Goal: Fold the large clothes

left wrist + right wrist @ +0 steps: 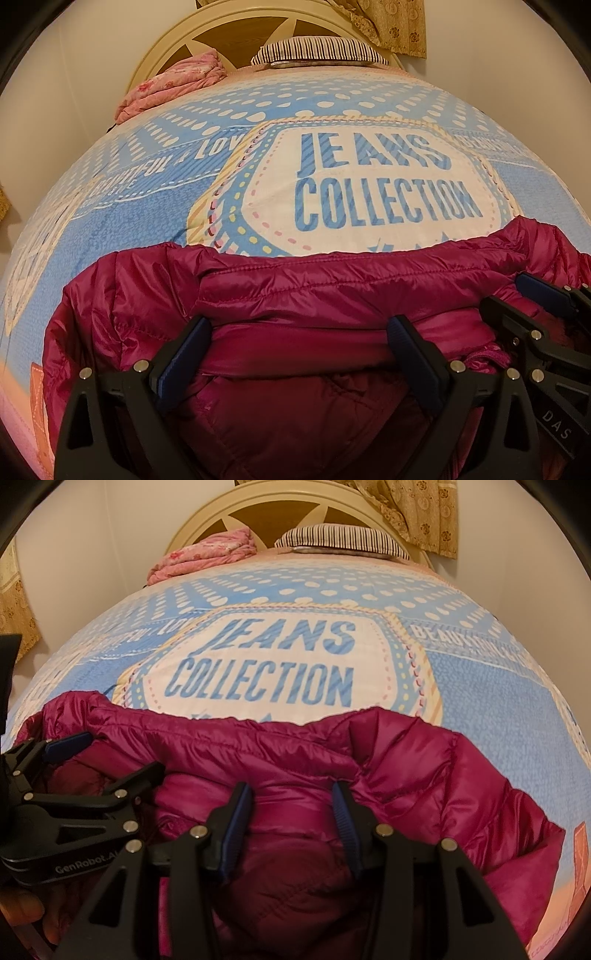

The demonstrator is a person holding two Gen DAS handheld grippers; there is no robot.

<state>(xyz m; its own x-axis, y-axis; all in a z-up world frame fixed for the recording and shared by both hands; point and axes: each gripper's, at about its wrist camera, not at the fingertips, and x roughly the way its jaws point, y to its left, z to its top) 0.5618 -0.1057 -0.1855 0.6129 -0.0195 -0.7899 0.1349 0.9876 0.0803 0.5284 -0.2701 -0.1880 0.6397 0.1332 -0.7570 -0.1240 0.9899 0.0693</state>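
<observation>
Bedspread reads "JEANS COLLECTION", "BEAUTIFUL", "LOV…"; left gripper body "GenRobot.A…"; right gripper "DAS".

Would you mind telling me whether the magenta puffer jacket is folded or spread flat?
Partly folded: the jacket lies bunched in overlapping layers on the bedspread, its edge doubled over. Both tools are open above it.

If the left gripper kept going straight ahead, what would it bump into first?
Most likely the shiny magenta quilted puffer jacket. The left gripper has its fingers open, right over the jacket's bunched folds. Beyond that lies the blue bedspread printed "JEANS COLLECTION". Depth is hard to judge here.
</observation>
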